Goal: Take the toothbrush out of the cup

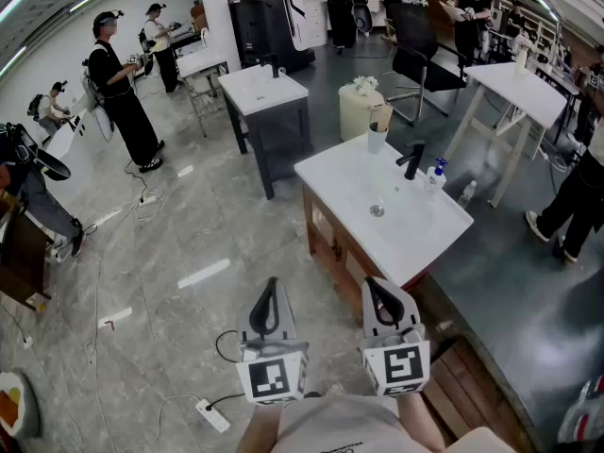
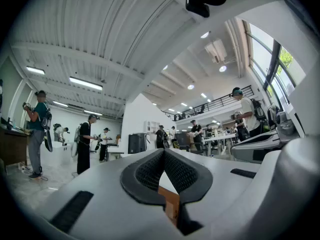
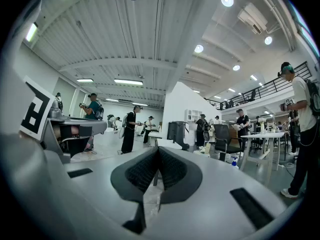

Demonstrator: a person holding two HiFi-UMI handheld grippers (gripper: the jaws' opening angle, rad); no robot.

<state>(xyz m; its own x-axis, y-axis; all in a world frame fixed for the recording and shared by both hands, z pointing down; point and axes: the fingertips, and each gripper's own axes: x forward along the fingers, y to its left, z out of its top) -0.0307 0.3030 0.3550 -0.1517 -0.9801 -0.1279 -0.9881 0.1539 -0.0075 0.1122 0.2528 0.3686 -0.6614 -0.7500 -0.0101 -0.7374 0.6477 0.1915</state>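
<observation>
A pale cup [image 1: 377,140] stands at the far corner of the white sink counter [image 1: 415,239], with a tan toothbrush [image 1: 382,118] sticking up out of it. Both grippers hang low in the head view, well short of the counter and apart from the cup. My left gripper [image 1: 272,283] is shut with nothing in it, and its black pads meet at the tip [image 2: 164,151]. To the right, just before the counter's near corner, my right gripper [image 1: 376,283] is also shut and holds nothing [image 3: 158,148].
On the counter are a black tap [image 1: 411,161], a blue-capped bottle [image 1: 436,173] and the basin drain [image 1: 377,210]. A second vanity [image 1: 262,88], a white bin [image 1: 357,109], a black chair [image 1: 415,59] and a white table [image 1: 524,88] stand beyond. Several people stand around. A power strip [image 1: 212,414] lies on the floor.
</observation>
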